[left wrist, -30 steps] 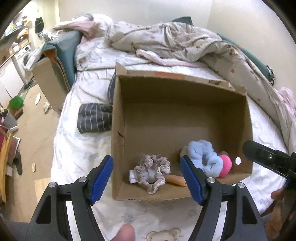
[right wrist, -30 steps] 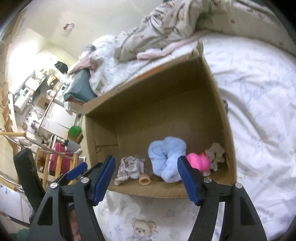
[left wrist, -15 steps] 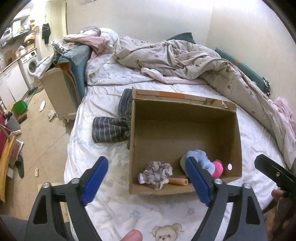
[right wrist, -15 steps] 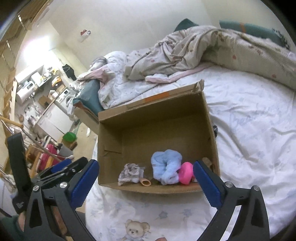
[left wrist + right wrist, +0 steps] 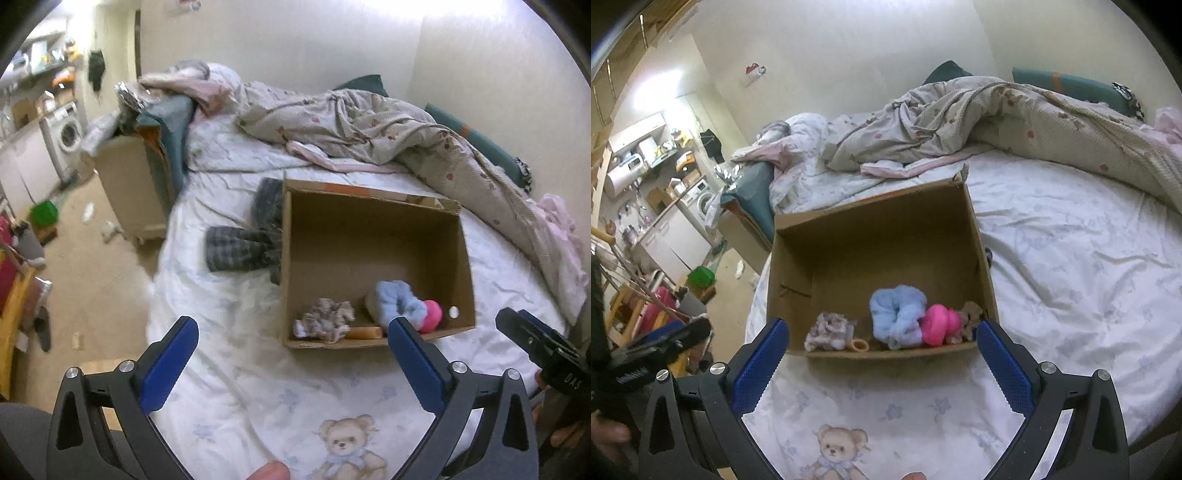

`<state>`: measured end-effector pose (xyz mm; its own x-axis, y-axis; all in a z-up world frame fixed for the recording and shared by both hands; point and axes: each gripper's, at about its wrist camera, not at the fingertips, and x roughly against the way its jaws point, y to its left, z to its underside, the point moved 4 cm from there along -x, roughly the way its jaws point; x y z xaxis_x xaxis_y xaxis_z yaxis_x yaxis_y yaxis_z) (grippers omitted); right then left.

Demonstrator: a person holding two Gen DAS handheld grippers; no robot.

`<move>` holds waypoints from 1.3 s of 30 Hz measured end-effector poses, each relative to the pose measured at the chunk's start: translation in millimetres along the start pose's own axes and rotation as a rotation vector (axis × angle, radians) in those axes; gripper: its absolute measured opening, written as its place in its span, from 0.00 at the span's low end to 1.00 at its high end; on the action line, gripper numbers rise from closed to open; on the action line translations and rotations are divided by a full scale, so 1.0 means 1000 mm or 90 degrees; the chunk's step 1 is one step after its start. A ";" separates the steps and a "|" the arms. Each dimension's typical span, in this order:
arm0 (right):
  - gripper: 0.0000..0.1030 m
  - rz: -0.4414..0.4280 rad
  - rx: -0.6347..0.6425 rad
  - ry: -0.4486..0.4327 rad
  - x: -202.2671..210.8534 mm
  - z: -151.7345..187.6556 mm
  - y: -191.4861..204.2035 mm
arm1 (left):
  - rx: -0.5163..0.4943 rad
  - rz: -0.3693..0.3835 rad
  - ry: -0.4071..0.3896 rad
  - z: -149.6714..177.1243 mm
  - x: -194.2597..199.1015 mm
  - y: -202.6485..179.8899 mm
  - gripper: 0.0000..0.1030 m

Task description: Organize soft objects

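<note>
An open cardboard box [image 5: 373,236] [image 5: 886,240] sits on the bed. Along its near wall lie a beige lace scrunchie [image 5: 325,319] [image 5: 829,330], a tan hair tie [image 5: 364,332] [image 5: 857,345], a fluffy light-blue scrunchie [image 5: 397,302] [image 5: 897,314], a pink soft item [image 5: 432,311] [image 5: 938,323] and a small beige plush piece [image 5: 969,314]. My left gripper [image 5: 291,354] is open and empty, held back above the sheet before the box. My right gripper [image 5: 882,354] is open and empty too, also short of the box.
Grey striped clothing [image 5: 243,247] lies left of the box. A rumpled quilt [image 5: 369,125] [image 5: 997,110] covers the far bed. A teddy print [image 5: 343,446] marks the sheet near me. Floor, a washing machine [image 5: 66,133] and a green tub [image 5: 44,214] lie left.
Both grippers have pulled back and up from the box, so it looks smaller and farther. The items inside have not moved. Both stay open.
</note>
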<state>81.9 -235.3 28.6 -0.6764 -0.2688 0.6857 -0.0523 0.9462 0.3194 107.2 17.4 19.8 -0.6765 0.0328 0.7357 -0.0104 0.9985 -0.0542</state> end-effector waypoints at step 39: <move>1.00 0.066 0.069 0.018 -0.018 0.019 0.007 | 0.010 0.002 0.009 0.019 -0.014 -0.005 0.99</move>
<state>80.3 -220.4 6.1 -0.6613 -0.1720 0.7302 -0.0631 0.9827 0.1743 102.2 11.1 -3.0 -0.6665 0.0373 0.7445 -0.0192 0.9976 -0.0672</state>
